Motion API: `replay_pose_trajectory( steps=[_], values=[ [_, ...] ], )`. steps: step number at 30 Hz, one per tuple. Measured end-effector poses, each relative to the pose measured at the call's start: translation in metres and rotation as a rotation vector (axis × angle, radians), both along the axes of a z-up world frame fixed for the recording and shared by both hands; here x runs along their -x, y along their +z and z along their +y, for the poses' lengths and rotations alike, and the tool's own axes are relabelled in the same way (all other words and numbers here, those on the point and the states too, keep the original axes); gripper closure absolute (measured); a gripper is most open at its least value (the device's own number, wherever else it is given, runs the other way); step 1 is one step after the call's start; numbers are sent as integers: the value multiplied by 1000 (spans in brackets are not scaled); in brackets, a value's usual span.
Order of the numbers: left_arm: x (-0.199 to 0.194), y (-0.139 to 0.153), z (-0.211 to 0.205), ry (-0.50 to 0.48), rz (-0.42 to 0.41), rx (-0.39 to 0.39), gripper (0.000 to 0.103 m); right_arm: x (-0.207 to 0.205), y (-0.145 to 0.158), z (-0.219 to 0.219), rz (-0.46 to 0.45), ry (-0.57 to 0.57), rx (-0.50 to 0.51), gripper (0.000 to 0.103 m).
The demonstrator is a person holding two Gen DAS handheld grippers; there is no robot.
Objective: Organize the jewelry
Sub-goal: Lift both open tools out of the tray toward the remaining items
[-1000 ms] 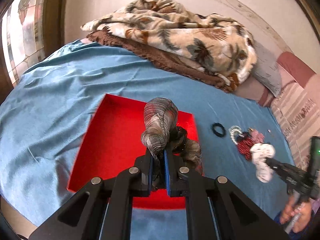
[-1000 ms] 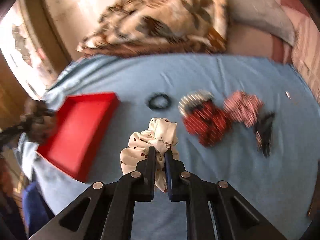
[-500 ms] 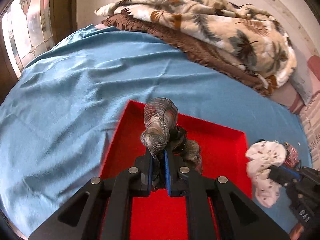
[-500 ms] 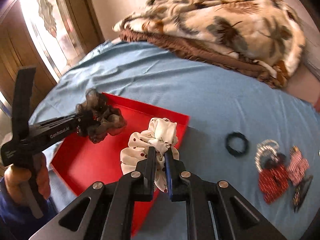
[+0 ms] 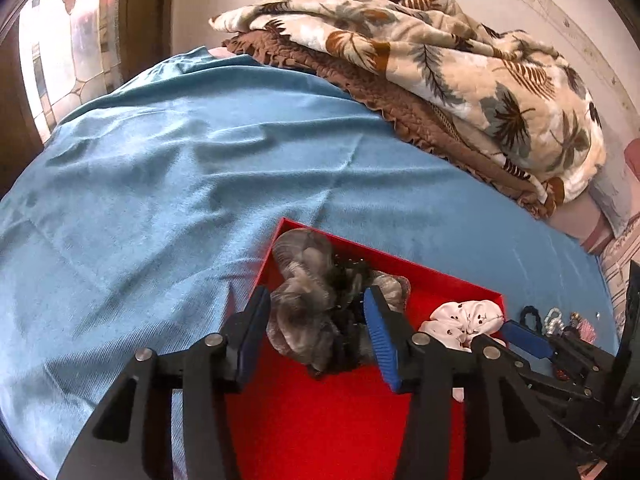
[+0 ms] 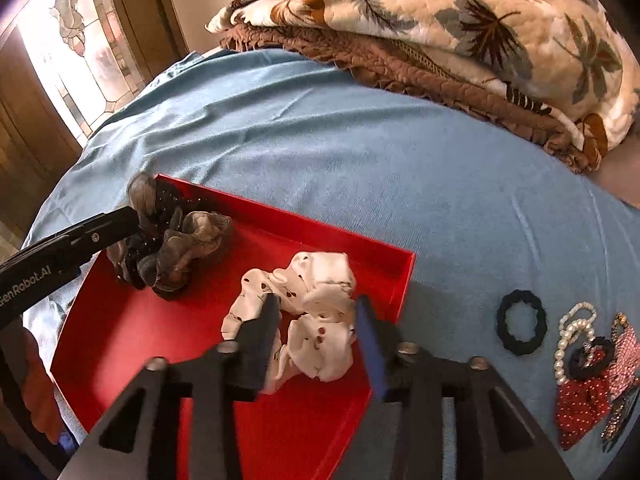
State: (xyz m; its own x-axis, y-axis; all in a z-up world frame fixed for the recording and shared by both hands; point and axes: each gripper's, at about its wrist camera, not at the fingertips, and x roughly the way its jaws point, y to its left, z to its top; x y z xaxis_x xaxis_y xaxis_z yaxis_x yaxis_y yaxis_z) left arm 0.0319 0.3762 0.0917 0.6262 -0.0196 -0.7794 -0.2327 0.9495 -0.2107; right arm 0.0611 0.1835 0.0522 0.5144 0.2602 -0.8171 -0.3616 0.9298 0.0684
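A red tray lies on the blue bedspread. A grey-brown scrunchie lies in its far left corner. My left gripper is open around it, fingers on either side. A white dotted scrunchie lies in the tray's right part. My right gripper is open around it. On the bedspread right of the tray lie a black hair tie, a pearl string and red and pink dotted scrunchies.
A folded leaf-print blanket on a brown one lies at the back of the bed. A stained-glass window and wooden frame are at the left. The blue bedspread spreads around the tray.
Both grippers came down over the tray and opened. The grey-brown scrunchie and the white scrunchie were let go and now lie in the tray.
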Motion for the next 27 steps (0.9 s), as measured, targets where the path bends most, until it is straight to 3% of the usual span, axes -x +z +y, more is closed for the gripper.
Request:
replay_pose_trajectory(
  steps=[2, 6, 15, 27],
  values=[
    [7, 6, 0, 12, -11, 2, 54, 5, 8, -5, -13, -2, -15, 53],
    [22, 20, -2, 44, -34, -34, 43, 20, 23, -27, -39, -23, -47, 42],
    [59, 39, -26, 49, -34, -47, 42, 78, 32, -118, -41, -119, -128, 34],
    [70, 42, -157, -213, 9, -85, 41, 146, 8, -284, -30, -387, -138, 34]
  ],
)
